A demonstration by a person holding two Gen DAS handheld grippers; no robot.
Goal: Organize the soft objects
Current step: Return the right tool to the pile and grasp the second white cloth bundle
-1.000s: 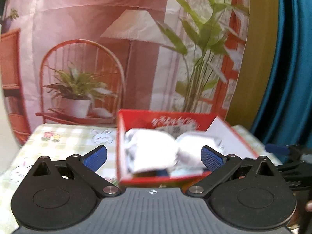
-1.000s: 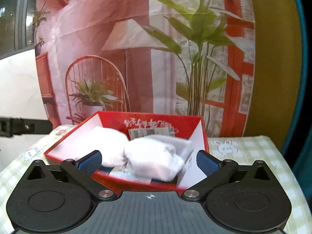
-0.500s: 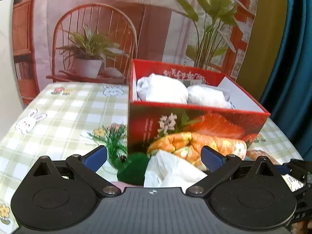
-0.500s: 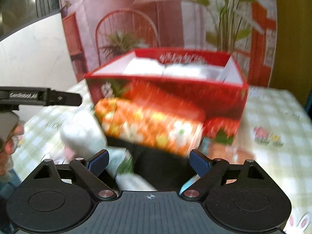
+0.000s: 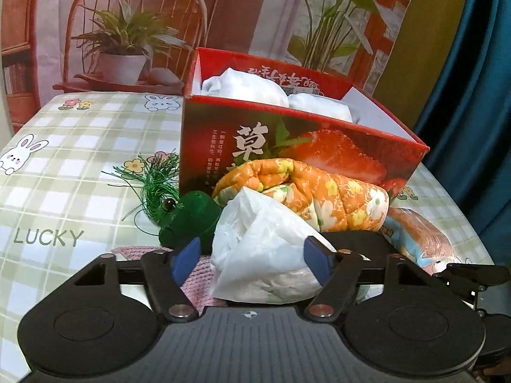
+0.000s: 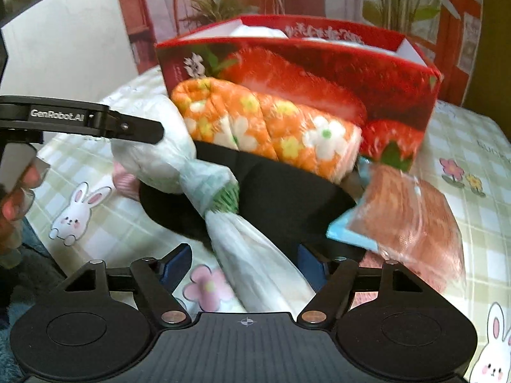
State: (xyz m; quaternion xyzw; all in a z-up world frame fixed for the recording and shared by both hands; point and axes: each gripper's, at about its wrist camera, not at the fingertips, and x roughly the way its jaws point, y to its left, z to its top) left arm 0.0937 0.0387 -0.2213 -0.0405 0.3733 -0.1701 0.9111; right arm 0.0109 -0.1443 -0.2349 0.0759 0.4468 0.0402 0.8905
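A red strawberry box (image 5: pixel 319 146) (image 6: pixel 319 63) on the table holds white soft bundles (image 5: pixel 246 86). In front of it lie an orange floral roll (image 5: pixel 319 191) (image 6: pixel 271 121), a white plastic bag (image 5: pixel 262 252) (image 6: pixel 159 156), a green plush (image 5: pixel 188 217), a pink knit piece (image 5: pixel 198 268) and a packet with a brown cloth (image 6: pixel 408 217). My left gripper (image 5: pixel 252 263) is open, its blue pads on either side of the white bag. My right gripper (image 6: pixel 242 266) is open around the bag's twisted tail (image 6: pixel 255 261). A black item (image 6: pixel 271 198) lies under the pile.
The table has a green checked cloth with rabbits and flowers (image 5: pixel 64 159). A printed backdrop (image 5: pixel 127 32) stands behind the box, with a blue curtain (image 5: pixel 472 95) at the right. The left gripper's arm (image 6: pixel 80 121) crosses the right wrist view.
Both grippers have dropped from above the box to the pile in front of it. They now straddle the white bag, the jaws still open.
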